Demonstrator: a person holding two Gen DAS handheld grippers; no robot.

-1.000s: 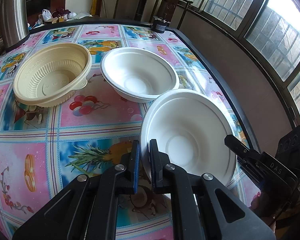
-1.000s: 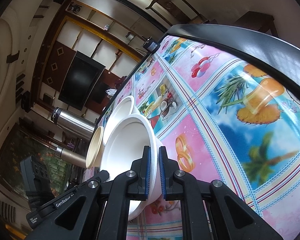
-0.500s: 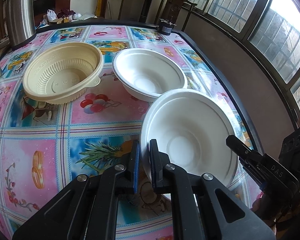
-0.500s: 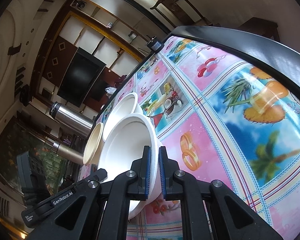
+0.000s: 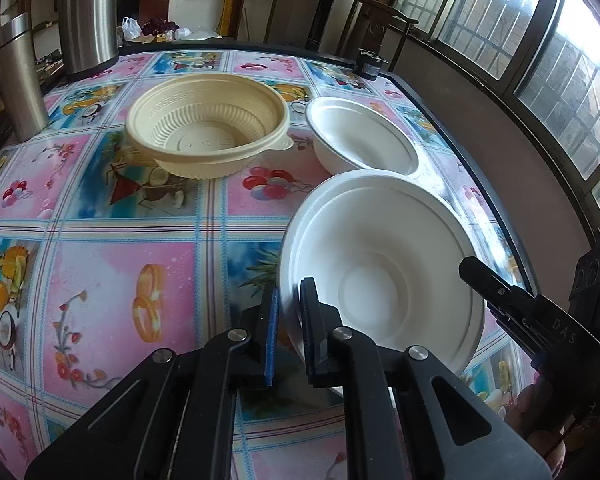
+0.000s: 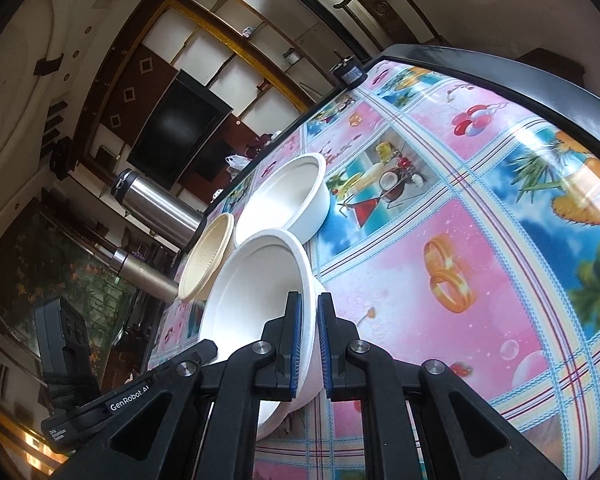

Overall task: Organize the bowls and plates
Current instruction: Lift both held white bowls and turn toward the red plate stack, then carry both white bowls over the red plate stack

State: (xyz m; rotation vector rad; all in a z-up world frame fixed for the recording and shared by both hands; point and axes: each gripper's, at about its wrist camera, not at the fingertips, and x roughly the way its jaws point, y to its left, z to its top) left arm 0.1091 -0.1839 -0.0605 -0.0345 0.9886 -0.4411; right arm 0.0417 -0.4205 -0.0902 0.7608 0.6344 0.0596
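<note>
While gripped at opposite rims by the left gripper (image 5: 288,312) and right gripper (image 6: 309,344), both clamped tight, white bowl (image 5: 380,264) tilted just above the tablecloth (image 5: 100,272).

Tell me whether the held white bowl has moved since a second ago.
Yes. The held white bowl has closed in on the other white bowl; in the left wrist view its rim now overlaps that bowl's near edge.

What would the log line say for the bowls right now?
left gripper: shut on near white bowl | right gripper: shut on same bowl | far white bowl, tan bowl: on table
</note>
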